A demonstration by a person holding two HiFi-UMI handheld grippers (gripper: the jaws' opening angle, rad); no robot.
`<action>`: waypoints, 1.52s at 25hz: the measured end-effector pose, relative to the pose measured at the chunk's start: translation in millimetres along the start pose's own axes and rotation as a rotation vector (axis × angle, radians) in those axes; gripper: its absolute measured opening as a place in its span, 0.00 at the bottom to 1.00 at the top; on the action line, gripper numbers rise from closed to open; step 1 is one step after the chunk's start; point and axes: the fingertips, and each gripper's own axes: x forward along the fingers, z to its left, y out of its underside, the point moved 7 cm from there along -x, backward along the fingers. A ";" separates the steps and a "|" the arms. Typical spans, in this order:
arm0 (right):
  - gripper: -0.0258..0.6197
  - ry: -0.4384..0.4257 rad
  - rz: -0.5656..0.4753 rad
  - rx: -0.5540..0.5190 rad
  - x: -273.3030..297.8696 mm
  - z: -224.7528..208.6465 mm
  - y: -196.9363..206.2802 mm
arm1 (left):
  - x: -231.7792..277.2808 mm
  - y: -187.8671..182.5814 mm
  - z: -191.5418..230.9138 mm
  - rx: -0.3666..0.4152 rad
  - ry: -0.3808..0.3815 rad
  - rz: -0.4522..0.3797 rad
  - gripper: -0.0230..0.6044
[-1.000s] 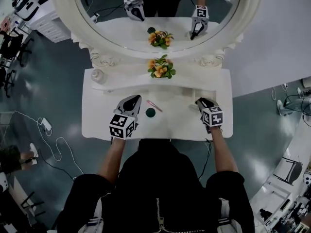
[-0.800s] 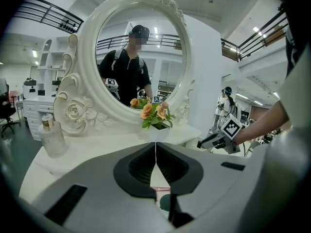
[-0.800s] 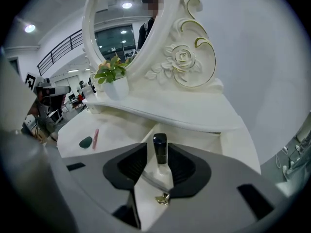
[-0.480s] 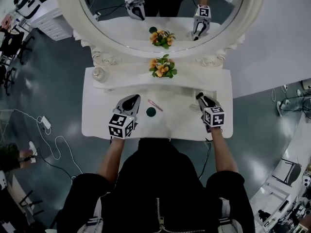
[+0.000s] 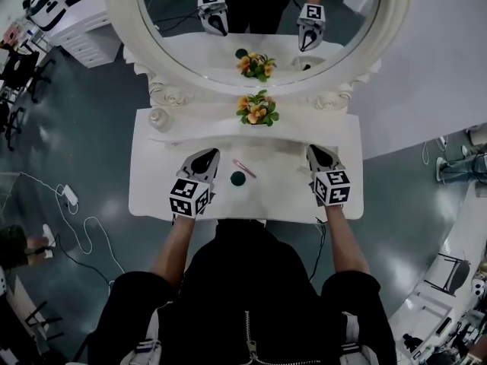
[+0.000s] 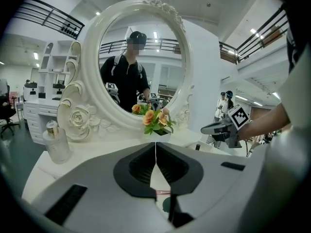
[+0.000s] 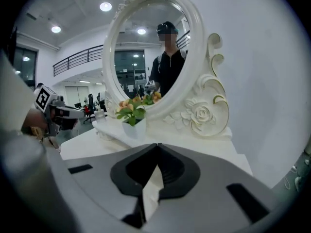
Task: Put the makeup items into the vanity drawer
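Observation:
On the white vanity top (image 5: 281, 196) a thin pink stick (image 5: 243, 168) and a round dark green compact (image 5: 238, 178) lie side by side in the middle. My left gripper (image 5: 204, 158) hovers just left of them, shut and empty; through the gap below its jaws the pink stick (image 6: 163, 192) and the compact (image 6: 167, 204) show. My right gripper (image 5: 314, 152) is raised over the right part of the top. Its jaws have just been closing and now meet with nothing between them (image 7: 157, 145). No drawer shows in any view.
A big oval mirror (image 5: 259, 21) stands behind a raised shelf (image 5: 319, 128). On the shelf are a white pot of orange flowers (image 5: 257, 110) and, at the left, a glass bottle (image 5: 157, 118). A small dark item (image 6: 197, 147) stands on the right side.
My right gripper has risen and shifted a little toward the mirror. The left gripper and the two items on the top have stayed in place.

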 end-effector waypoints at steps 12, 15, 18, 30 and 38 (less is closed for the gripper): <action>0.05 -0.102 -0.043 -0.057 19.0 51.3 -25.1 | -26.9 1.5 19.9 -0.022 -0.062 -0.039 0.07; 0.05 -0.151 -0.023 -0.088 32.4 70.2 -24.2 | -40.3 8.7 27.0 -0.041 -0.097 -0.037 0.07; 0.05 -0.207 0.000 -0.120 46.1 92.3 -21.9 | -55.4 18.2 34.0 -0.063 -0.135 -0.032 0.07; 0.09 -0.328 0.131 -0.206 83.6 145.1 14.4 | -90.5 46.1 48.7 -0.131 -0.227 -0.001 0.07; 0.23 -0.395 0.398 -0.325 97.0 166.8 64.1 | -98.1 56.6 47.5 -0.154 -0.249 0.012 0.07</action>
